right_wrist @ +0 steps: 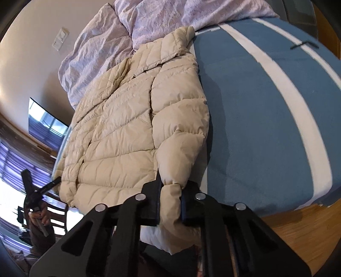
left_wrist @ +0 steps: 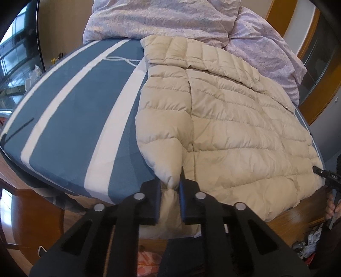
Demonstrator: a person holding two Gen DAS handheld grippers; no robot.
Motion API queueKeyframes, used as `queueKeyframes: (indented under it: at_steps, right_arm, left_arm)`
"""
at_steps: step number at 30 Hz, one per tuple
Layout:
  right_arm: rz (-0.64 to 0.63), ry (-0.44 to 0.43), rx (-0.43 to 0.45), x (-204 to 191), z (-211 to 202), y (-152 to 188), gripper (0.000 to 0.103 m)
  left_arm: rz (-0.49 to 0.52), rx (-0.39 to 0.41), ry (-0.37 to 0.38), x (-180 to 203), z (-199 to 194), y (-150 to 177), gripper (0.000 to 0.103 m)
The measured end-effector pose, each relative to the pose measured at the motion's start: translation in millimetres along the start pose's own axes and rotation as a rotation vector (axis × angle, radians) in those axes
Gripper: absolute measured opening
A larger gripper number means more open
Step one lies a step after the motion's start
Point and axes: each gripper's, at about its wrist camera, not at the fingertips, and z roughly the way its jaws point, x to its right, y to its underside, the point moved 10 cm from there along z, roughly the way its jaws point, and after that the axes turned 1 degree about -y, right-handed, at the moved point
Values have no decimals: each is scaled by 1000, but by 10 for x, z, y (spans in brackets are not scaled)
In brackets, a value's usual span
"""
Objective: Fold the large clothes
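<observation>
A beige quilted puffer jacket lies spread on a bed with a blue and white striped sheet. My left gripper is shut on a sleeve cuff at the near edge of the bed. In the right wrist view the jacket lies on the sheet, and my right gripper is shut on a sleeve cuff of it. The other gripper shows at the jacket's far hem corner in each view, at the right edge and at the lower left.
A crumpled lilac duvet is heaped at the head of the bed, touching the jacket's collar. It also shows in the right wrist view. A wooden floor and a dark wooden chair lie beyond the bed's edge.
</observation>
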Motion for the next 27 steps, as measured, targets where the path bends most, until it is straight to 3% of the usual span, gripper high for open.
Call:
queueKeyframes:
  at_steps: [5,13,27]
  right_arm:
    - [-26,58,43,-38,-87,-159,10]
    - [-62,80,123,-177,-271,-543,10]
    - [-90,115,245,-549,-272,-1699,10]
  left_arm:
    - [10,36,-29,-34,-115,-98,9]
    - [16,123,-60,-40,-361,-460,9]
    - [44,273,-172,123,-573,-1675,9]
